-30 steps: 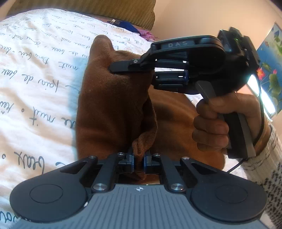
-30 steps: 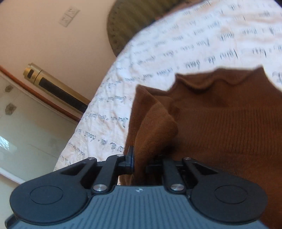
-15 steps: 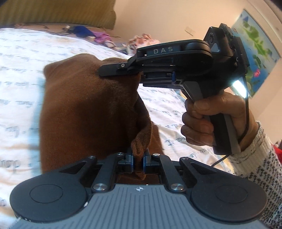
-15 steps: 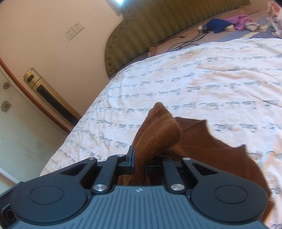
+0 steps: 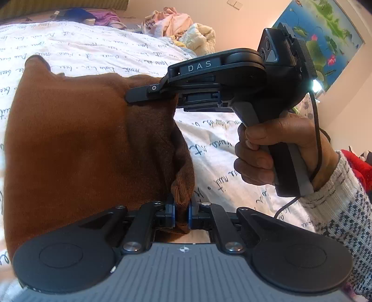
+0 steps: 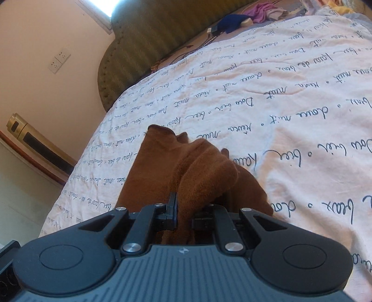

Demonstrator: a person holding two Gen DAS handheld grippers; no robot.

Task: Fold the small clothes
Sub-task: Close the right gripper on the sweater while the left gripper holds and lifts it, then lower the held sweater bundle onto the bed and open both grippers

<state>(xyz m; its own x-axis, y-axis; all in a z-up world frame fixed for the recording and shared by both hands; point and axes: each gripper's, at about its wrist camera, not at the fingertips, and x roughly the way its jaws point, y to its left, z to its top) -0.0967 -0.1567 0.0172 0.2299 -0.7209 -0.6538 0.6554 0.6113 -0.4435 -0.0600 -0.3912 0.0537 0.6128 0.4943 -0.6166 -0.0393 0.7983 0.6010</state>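
A brown knit garment [image 5: 69, 144] lies on the white bedspread [image 5: 97, 48] printed with handwriting. My left gripper [image 5: 181, 212] is shut on a bunched edge of it at the near side. In the left wrist view my right gripper [image 5: 137, 96], held in a hand [image 5: 262, 153], grips the far edge of the same cloth. In the right wrist view my right gripper [image 6: 183, 209] is shut on a thick fold of the brown garment [image 6: 186, 167], which trails away across the bedspread [image 6: 279, 97].
A heap of pale clothes [image 5: 179, 25] sits at the bed's far edge, with blue and purple items [image 6: 246, 16] near the green headboard [image 6: 153, 39]. A gold standing unit [image 6: 34, 139] is against the wall. A lotus picture [image 5: 325, 37] hangs on the wall.
Both grippers have swept sideways across the bed with the brown garment held between them. The cloth now lies more spread to the left in the left wrist view, and more bedspread shows.
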